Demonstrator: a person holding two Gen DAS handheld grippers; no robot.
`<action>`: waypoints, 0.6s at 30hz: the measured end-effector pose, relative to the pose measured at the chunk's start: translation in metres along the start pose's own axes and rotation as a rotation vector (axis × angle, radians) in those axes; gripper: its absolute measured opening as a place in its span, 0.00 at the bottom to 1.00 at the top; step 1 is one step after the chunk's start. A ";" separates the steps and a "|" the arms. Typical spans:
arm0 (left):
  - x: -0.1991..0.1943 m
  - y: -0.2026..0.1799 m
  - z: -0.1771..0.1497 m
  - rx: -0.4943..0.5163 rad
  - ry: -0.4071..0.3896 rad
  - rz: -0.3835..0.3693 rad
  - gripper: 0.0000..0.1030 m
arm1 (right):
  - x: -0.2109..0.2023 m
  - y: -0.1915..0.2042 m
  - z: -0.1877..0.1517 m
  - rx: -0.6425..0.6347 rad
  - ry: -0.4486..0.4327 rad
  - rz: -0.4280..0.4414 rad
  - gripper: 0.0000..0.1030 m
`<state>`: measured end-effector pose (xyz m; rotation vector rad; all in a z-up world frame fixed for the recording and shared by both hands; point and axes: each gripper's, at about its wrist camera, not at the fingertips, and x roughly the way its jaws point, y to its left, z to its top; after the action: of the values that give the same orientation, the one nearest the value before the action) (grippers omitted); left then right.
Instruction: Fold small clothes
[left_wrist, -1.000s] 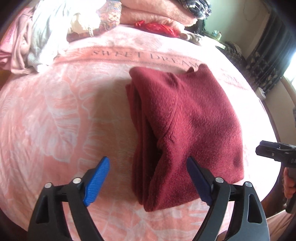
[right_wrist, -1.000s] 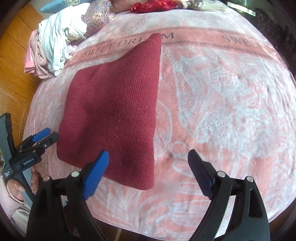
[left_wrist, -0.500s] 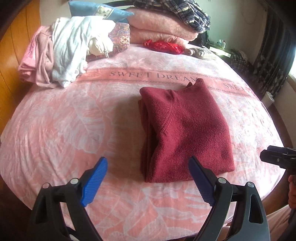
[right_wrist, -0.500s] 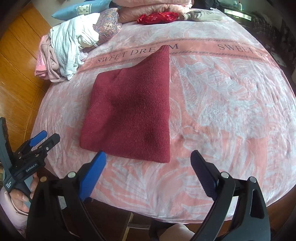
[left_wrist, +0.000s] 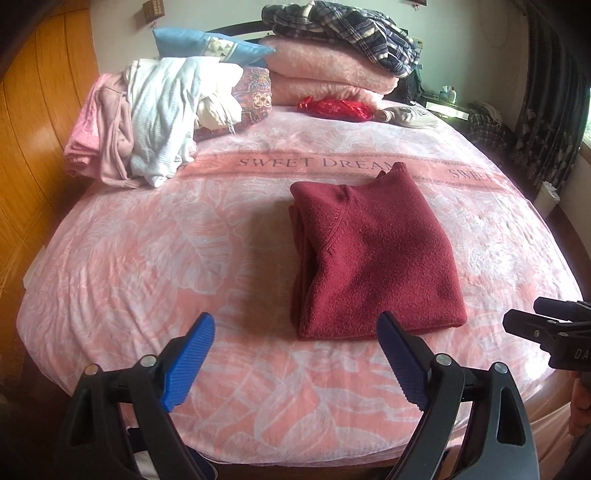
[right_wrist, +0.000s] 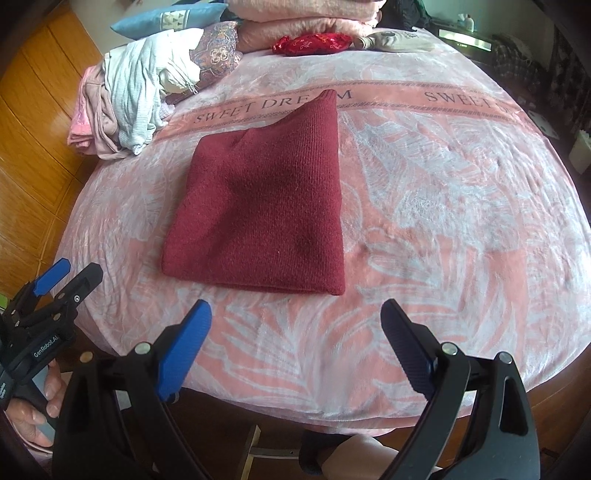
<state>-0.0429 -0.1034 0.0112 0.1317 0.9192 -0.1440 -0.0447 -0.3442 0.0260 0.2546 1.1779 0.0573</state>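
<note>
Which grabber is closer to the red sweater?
Left, only slightly. The left gripper hangs open just off the red sweater at its near edge; the right gripper hangs open, farther back off its right corner.

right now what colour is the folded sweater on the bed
Dark red, a plain knit; the folded sweater shows best in the right wrist view.

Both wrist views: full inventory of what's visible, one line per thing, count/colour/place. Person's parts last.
folded sweater: 1, dark red, middle of the bed, nothing touching it
bedspread: 1, pink with white leaf print and a lettered band, covers the bed
loose clothes pile: 1, pink, white and pale blue, far left corner
patterned cushion: 1, purple, beside the pile
blue pillow: 1, behind the pile
folded blankets: pink stack at the head
plaid garment: 1, navy and white, on the stack
red item: 1, shiny, before the stack
curtain: dark, right
left gripper: open, empty
right gripper: open, empty
hand: holding the left gripper
</note>
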 end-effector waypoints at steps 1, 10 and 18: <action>0.000 0.000 0.000 0.001 -0.002 0.006 0.88 | 0.000 0.002 -0.001 -0.004 -0.005 -0.004 0.90; 0.003 0.004 0.000 -0.016 0.017 0.026 0.89 | -0.005 0.014 -0.004 -0.030 -0.036 -0.020 0.90; -0.006 0.008 0.005 -0.037 -0.024 0.039 0.89 | -0.014 0.016 -0.002 -0.045 -0.062 -0.005 0.90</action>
<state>-0.0419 -0.0962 0.0194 0.1129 0.8948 -0.0921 -0.0500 -0.3308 0.0414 0.2127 1.1138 0.0709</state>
